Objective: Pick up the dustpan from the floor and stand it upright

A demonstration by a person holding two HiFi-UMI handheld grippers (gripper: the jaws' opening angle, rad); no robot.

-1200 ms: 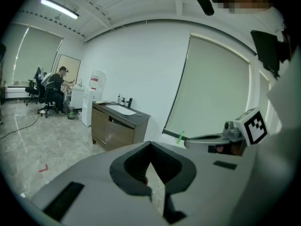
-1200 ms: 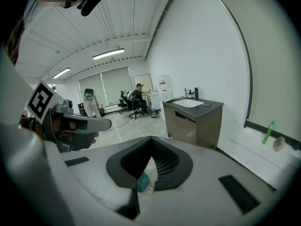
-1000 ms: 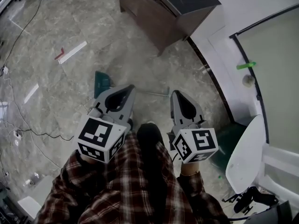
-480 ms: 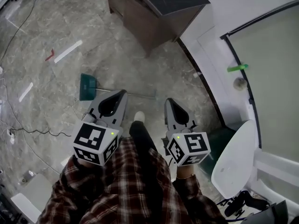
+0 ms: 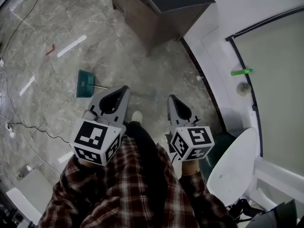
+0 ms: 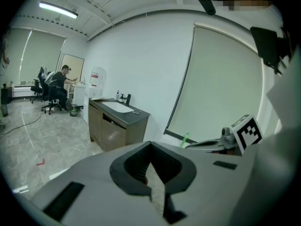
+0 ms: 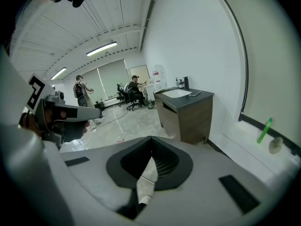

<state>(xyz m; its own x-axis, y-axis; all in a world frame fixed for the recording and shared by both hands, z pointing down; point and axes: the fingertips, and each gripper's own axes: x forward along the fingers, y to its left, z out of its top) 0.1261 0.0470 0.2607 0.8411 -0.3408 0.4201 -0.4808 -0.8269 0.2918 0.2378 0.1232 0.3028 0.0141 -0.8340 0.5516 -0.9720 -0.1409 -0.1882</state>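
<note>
A green dustpan (image 5: 85,83) lies flat on the marble floor, its thin metal handle (image 5: 142,95) running right toward the grippers. My left gripper (image 5: 124,88) hangs above the handle's middle, jaws closed tip to tip and empty; in the left gripper view (image 6: 150,142) only floor shows through the gap behind the tips. My right gripper (image 5: 170,98) is just right of the handle's end, also shut and empty, and the right gripper view (image 7: 151,138) shows floor and a white shoe below it. Neither gripper touches the dustpan.
A dark wood vanity cabinet (image 5: 156,13) with a sink stands ahead. A white wall and a framed glass panel (image 5: 270,56) run along the right, with a white oval seat (image 5: 232,165) near my right side. Cables (image 5: 28,127) and tape marks (image 5: 71,45) lie on the floor at left.
Both grippers have travelled forward over the floor together with the person. The dustpan now sits further left in the head view. Both pairs of jaws stayed closed.
</note>
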